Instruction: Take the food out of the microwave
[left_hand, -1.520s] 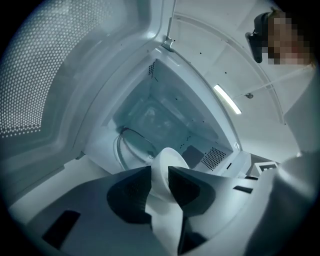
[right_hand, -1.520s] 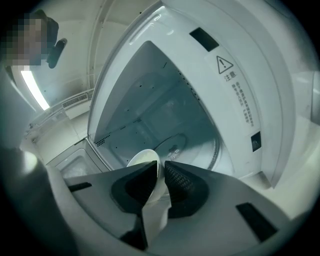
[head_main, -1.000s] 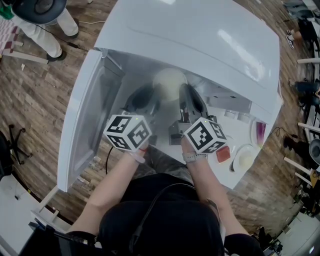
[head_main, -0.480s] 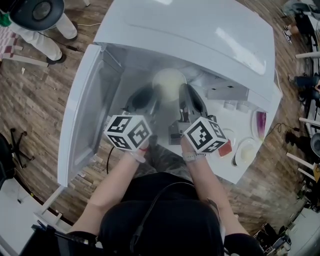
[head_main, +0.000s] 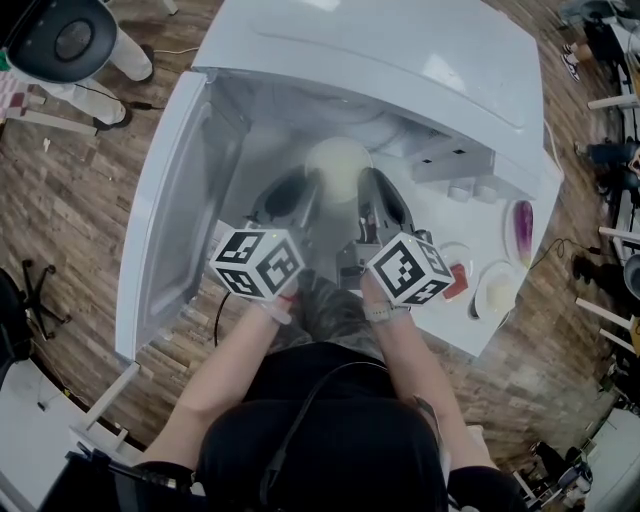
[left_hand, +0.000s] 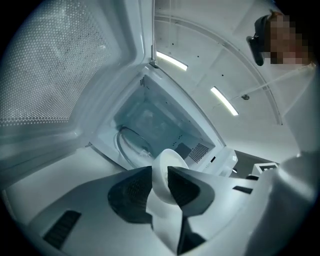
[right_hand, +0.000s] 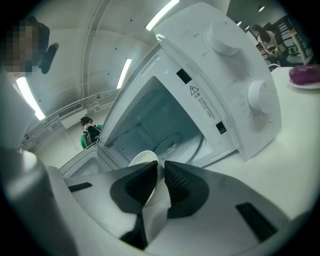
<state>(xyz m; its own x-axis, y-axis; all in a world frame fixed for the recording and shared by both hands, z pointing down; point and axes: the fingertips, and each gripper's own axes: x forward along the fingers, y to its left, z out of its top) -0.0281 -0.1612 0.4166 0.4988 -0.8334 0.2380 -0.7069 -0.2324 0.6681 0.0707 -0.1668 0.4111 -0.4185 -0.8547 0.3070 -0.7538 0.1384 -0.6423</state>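
A white bowl (head_main: 338, 168) hangs at the mouth of the open white microwave (head_main: 400, 60), gripped from both sides. My left gripper (head_main: 305, 188) is shut on the bowl's left rim and my right gripper (head_main: 366, 188) is shut on its right rim. In the left gripper view the bowl's rim (left_hand: 167, 162) is pinched between the dark jaws of the left gripper (left_hand: 160, 173), with the empty cavity and its glass turntable (left_hand: 131, 145) beyond. The right gripper view shows the right gripper (right_hand: 159, 171) clamped on the rim (right_hand: 142, 161). What is in the bowl is hidden.
The microwave door (head_main: 170, 220) stands swung open on the left. On the white table right of the microwave sit a purple item on a plate (head_main: 521, 245), a white plate (head_main: 497, 295) and a red item (head_main: 457, 282). Two control knobs (right_hand: 261, 95) face the right gripper.
Both grippers have drawn the bowl a little back out of the cavity toward the person; more of the cavity shows behind it. Both grips are unchanged.
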